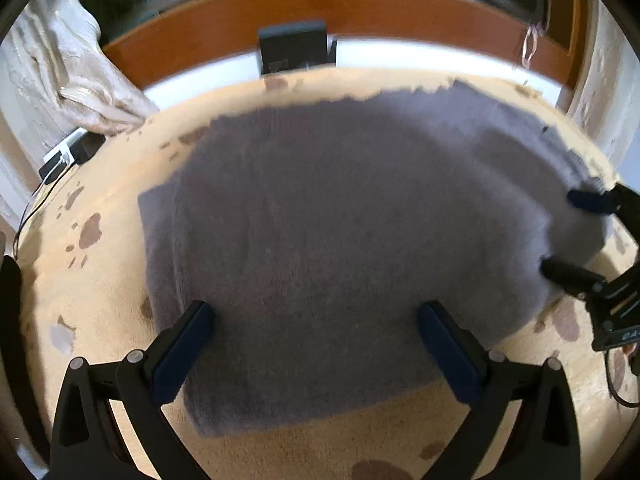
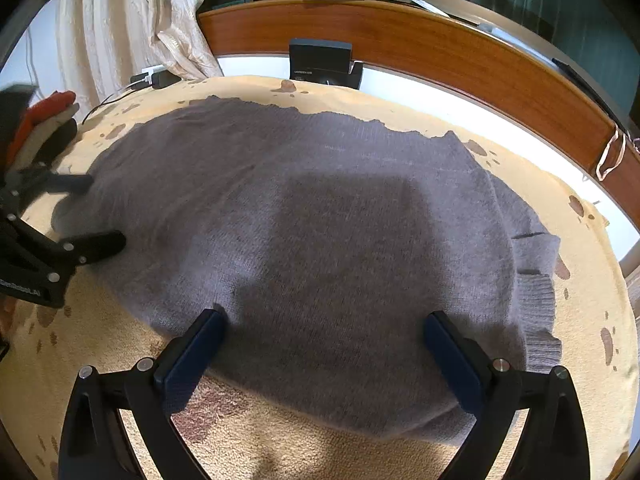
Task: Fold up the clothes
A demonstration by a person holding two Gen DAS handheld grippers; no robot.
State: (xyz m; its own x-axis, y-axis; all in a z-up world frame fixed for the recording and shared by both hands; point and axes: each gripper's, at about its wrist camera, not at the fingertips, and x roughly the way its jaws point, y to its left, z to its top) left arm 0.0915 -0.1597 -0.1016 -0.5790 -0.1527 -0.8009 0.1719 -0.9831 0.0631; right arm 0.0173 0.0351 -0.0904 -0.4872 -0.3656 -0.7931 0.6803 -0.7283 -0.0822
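On the tan spotted blanket (image 2: 280, 452) lay the grey sweater (image 2: 320, 220), soft and floppy, best grabbed by its edges; left tool (image 1: 316, 344) and right tool (image 2: 324, 356) both gaped wide, holding nothing.

Box label (image 2: 308, 73) too small to read; folded pile (image 2: 48, 120) at left edge blurred, cut off.

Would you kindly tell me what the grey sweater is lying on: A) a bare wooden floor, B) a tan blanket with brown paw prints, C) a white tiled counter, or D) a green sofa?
B: the grey sweater lies flat on a tan blanket patterned with brown paw prints.
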